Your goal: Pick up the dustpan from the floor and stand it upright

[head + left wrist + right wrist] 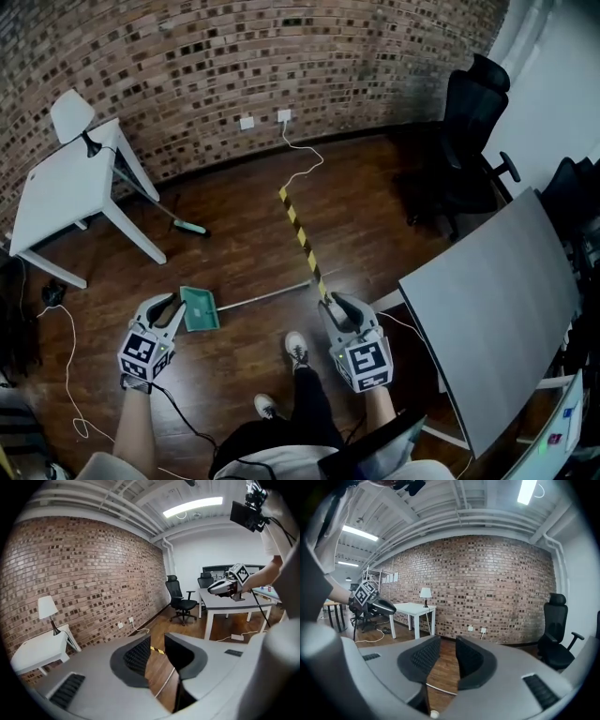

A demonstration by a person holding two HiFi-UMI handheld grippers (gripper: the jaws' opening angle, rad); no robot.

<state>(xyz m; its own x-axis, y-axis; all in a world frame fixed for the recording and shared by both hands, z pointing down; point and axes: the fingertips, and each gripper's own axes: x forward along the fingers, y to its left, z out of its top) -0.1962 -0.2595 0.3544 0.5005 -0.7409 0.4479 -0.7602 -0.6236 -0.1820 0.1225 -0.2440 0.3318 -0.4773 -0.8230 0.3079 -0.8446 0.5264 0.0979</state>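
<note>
The green dustpan (199, 309) lies flat on the wooden floor, its long thin handle (267, 296) running off to the right. My left gripper (172, 305) hovers just left of the pan, jaws open with nothing between them. My right gripper (339, 305) is near the handle's far end, also open and empty. In the left gripper view the left gripper (157, 648) shows a gap with floor and the pale handle (165, 685) beneath it. In the right gripper view the right gripper (447, 651) stands apart, with the handle (440, 690) crossing low below it.
A broom with a green head (190, 228) leans by the white table (66, 187) with a lamp (73, 114). Yellow-black tape (302, 239) and a white cable run along the floor. A grey desk (497, 319) and a black office chair (469, 122) stand right. My shoe (297, 349) is near the handle.
</note>
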